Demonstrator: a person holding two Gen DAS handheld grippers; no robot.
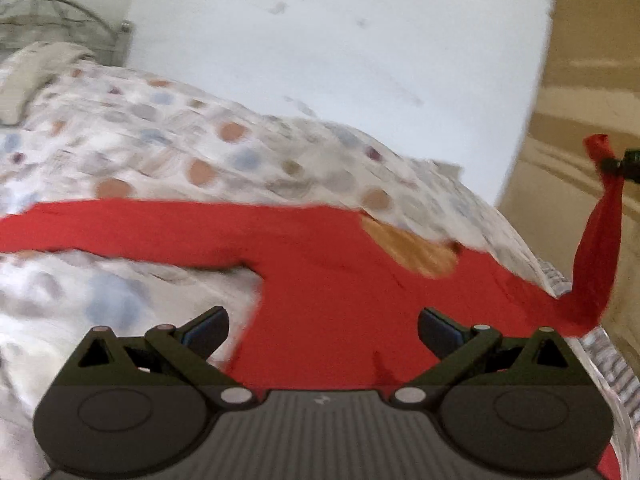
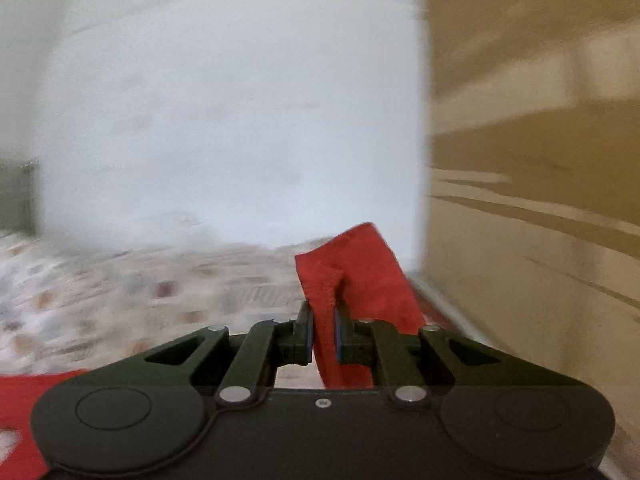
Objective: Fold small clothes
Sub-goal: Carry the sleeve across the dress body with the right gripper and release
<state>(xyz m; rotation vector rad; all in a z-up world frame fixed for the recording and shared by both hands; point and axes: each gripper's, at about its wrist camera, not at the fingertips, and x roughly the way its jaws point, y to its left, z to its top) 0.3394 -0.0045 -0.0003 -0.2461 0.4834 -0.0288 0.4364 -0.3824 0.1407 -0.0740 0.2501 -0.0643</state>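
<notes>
A red long-sleeved top (image 1: 328, 280) lies spread on the dotted bedspread (image 1: 168, 148), one sleeve stretched out to the left. An orange patch (image 1: 412, 248) shows at its neck. My left gripper (image 1: 323, 328) hovers over the top's body, its jaws wide apart with nothing between them. The other sleeve (image 1: 596, 256) rises off the bed's right edge, pinched at its cuff by my right gripper (image 1: 618, 166). In the right wrist view my right gripper (image 2: 323, 334) is shut on that red sleeve cuff (image 2: 352, 276), which sticks up between the pads.
A white wall (image 1: 340, 52) stands behind the bed. A tan wooden panel (image 1: 584, 92) fills the right side. A metal bed frame (image 1: 60, 12) and a pillow (image 1: 32, 76) are at the far left. The bed's edge (image 1: 600, 360) runs close on the right.
</notes>
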